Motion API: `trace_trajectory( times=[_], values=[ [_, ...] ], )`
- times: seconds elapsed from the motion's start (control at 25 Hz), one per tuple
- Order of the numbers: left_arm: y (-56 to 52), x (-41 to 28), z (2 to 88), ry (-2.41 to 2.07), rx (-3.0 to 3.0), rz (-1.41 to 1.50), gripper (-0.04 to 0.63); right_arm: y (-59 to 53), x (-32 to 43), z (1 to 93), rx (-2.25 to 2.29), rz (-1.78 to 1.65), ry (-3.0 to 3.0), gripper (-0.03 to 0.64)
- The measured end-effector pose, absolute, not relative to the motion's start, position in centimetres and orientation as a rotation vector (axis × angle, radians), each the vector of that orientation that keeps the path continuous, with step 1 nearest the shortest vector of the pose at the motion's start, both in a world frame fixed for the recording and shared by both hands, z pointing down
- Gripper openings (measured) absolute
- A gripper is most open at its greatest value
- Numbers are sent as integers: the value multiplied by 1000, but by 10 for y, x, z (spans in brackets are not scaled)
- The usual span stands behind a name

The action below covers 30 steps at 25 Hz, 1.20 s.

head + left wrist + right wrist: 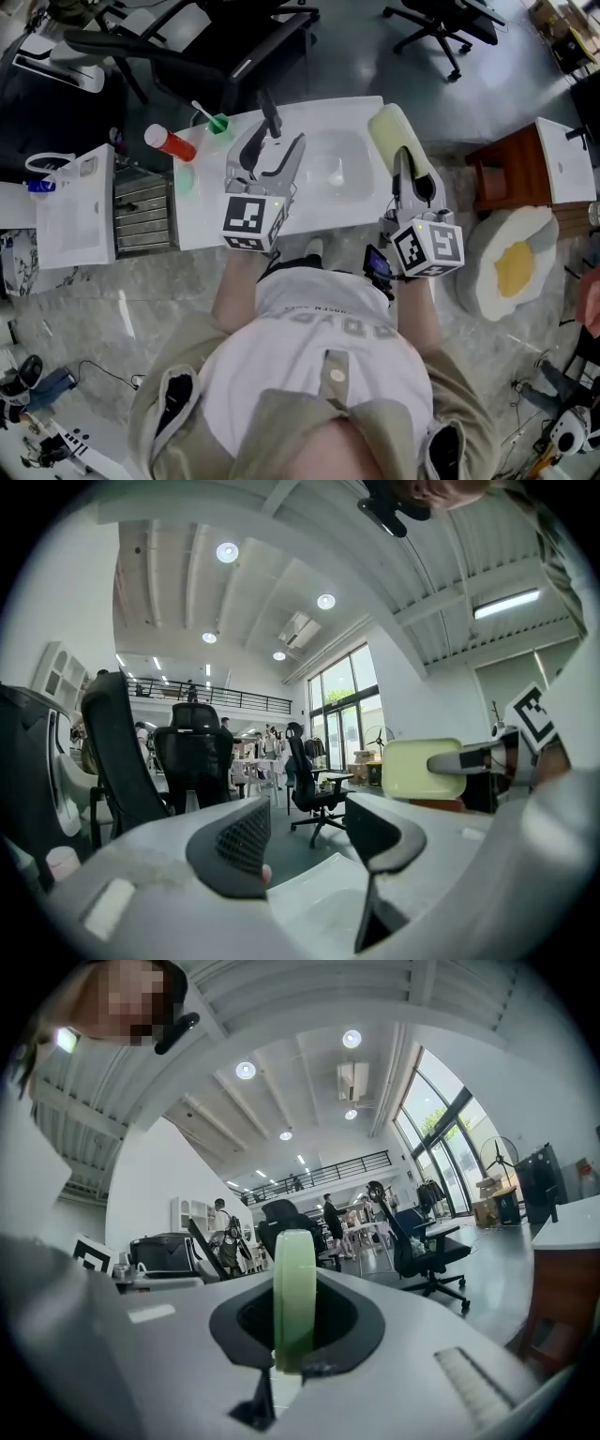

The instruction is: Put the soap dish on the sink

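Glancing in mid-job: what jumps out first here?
The pale green soap dish is clamped edge-on in the right gripper, above the white sink's right side. Beside it the left gripper hangs open and empty over the basin. A fried-egg cushion lies on the floor at right.

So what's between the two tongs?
In the head view, only the bare white sink basin lies between the open left tongs and the right tongs, which grip the soap dish.
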State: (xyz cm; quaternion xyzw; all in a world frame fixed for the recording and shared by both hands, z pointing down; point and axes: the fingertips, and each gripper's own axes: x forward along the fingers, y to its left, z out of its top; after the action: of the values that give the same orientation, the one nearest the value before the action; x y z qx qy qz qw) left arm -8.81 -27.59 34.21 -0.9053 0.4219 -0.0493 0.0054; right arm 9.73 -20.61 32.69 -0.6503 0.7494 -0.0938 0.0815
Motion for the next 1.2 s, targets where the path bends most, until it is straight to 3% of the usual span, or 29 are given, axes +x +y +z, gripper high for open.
trace_trajectory(
  times=[0.32,1.2],
  values=[
    [-295,-77,382,1192,-2911,-279,264,-236,84,358,-1813,-439,2302,14],
    [-300,-3,481,890,-2898,-662,302,-301,66,433,-1048,-1285,2467,15]
  ],
)
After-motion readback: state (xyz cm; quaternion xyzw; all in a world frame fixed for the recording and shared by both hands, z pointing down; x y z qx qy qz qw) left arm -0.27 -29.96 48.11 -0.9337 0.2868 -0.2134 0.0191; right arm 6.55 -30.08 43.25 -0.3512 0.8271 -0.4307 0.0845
